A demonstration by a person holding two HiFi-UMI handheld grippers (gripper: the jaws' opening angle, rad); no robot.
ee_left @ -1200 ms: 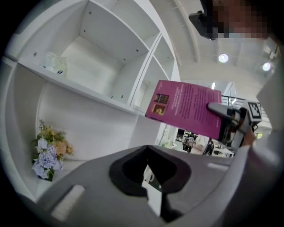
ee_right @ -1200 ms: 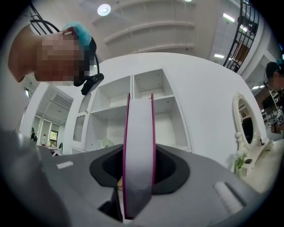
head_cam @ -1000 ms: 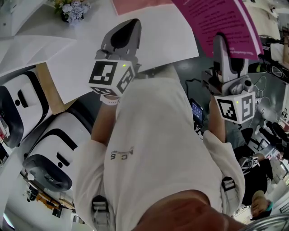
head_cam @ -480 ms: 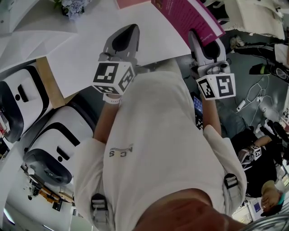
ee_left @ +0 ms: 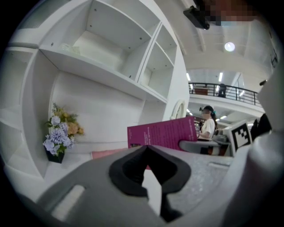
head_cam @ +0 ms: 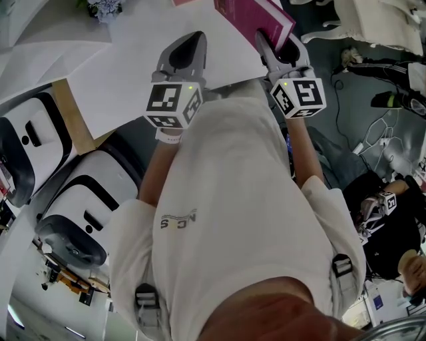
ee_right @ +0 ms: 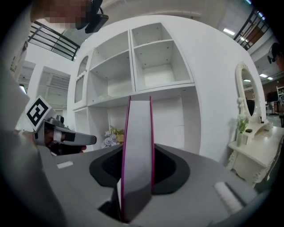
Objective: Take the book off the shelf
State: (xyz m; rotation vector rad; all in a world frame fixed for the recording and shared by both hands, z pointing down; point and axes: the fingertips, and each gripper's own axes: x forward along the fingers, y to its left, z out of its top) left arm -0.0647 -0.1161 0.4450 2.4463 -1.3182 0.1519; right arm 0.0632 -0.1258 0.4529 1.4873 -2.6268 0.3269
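Note:
The magenta book (head_cam: 251, 14) is off the white shelf unit (ee_right: 151, 66) and held upright in the air. My right gripper (head_cam: 269, 40) is shut on its lower edge. In the right gripper view the book (ee_right: 137, 146) stands edge-on between the jaws, its pale page edge facing the camera. The left gripper view shows the book's cover (ee_left: 164, 133) side-on, with the right gripper (ee_left: 199, 144) under it. My left gripper (head_cam: 188, 40) hovers to the left of the book, jaws shut and empty, over the white ledge (head_cam: 126, 80). The compartments I can see in the shelf unit (ee_left: 111, 48) are empty.
A vase of flowers (ee_left: 57, 135) stands at the ledge's left end, and a pink flat item (ee_left: 106, 153) lies on the ledge. White rounded machines (head_cam: 40, 166) sit at lower left. A white dressing table with mirror (ee_right: 250, 146) is at the right. Cables (head_cam: 393, 100) lie on the floor, and a person (ee_left: 207, 126) stands far off.
My right gripper has carried the book leftward and closer to the left gripper, turning it more edge-on. The left gripper has barely moved.

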